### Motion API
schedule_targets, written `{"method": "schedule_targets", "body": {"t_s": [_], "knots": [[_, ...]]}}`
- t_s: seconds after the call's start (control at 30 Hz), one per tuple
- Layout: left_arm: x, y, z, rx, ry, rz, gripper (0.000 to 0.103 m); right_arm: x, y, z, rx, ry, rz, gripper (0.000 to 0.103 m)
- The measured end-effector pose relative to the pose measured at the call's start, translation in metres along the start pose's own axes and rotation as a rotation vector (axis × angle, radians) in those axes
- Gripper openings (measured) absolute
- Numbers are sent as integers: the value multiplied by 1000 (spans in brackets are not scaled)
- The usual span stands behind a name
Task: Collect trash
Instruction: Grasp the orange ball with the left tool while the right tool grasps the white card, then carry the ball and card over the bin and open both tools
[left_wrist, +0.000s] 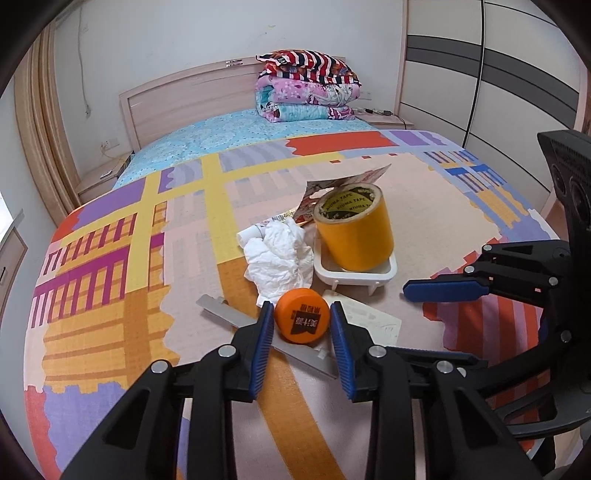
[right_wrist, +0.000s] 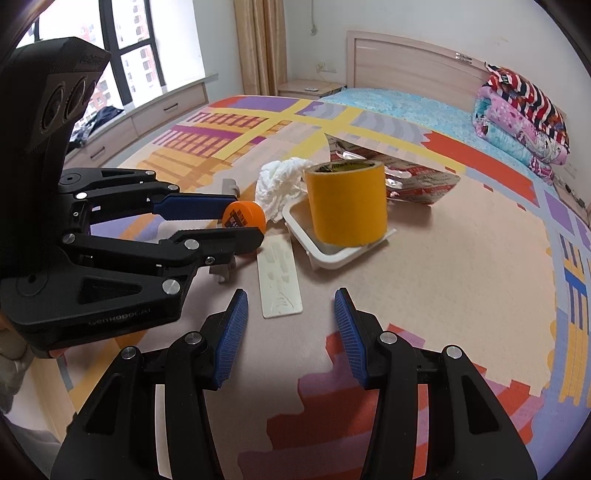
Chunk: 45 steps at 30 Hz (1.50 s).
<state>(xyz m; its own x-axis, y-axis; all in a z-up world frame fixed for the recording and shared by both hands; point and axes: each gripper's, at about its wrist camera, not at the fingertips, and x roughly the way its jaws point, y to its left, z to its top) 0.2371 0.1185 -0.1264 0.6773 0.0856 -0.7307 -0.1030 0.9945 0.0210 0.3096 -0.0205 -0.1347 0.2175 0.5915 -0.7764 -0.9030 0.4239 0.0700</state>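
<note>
An orange bottle cap (left_wrist: 302, 320) sits between the blue pads of my left gripper (left_wrist: 302, 317), which is closed against its sides; the same grip shows in the right wrist view (right_wrist: 244, 218). Beyond it lie a crumpled white tissue (left_wrist: 279, 258), a yellow tape roll (left_wrist: 352, 225) standing in a white tray (left_wrist: 384, 276), and a foil snack wrapper (left_wrist: 332, 192). A grey metal strip (left_wrist: 225, 312) and a white flat card (right_wrist: 279, 280) lie under and beside the cap. My right gripper (right_wrist: 291, 306) is open and empty, hovering over the bedspread near the card.
All this lies on a bed with a colourful patterned cover (right_wrist: 461, 277). Folded quilts (left_wrist: 306, 88) are stacked at the headboard. A wardrobe (left_wrist: 498, 74) stands on one side and a window with drawers (right_wrist: 147, 74) on the other.
</note>
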Motion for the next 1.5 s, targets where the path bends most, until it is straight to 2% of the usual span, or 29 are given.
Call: {"method": "schedule_targets", "body": {"t_s": [0.07, 0.3, 0.67, 0.97, 1.5], "knots": [[-1, 1, 0, 0, -3, 1, 30, 2, 3, 2, -10, -1, -12, 47], [-12, 5, -1, -14, -29, -5, 30, 6, 9, 5, -36, -15, -76, 28], [-40, 2, -8, -15, -69, -16, 30, 0, 15, 0, -41, -18, -41, 24], [-70, -1, -20, -47, -106, -34, 30, -24, 22, -12, -34, -40, -36, 24], [-131, -45, -49, -20, -154, -78, 30, -84, 47, -49, -72, -76, -42, 24]]}}
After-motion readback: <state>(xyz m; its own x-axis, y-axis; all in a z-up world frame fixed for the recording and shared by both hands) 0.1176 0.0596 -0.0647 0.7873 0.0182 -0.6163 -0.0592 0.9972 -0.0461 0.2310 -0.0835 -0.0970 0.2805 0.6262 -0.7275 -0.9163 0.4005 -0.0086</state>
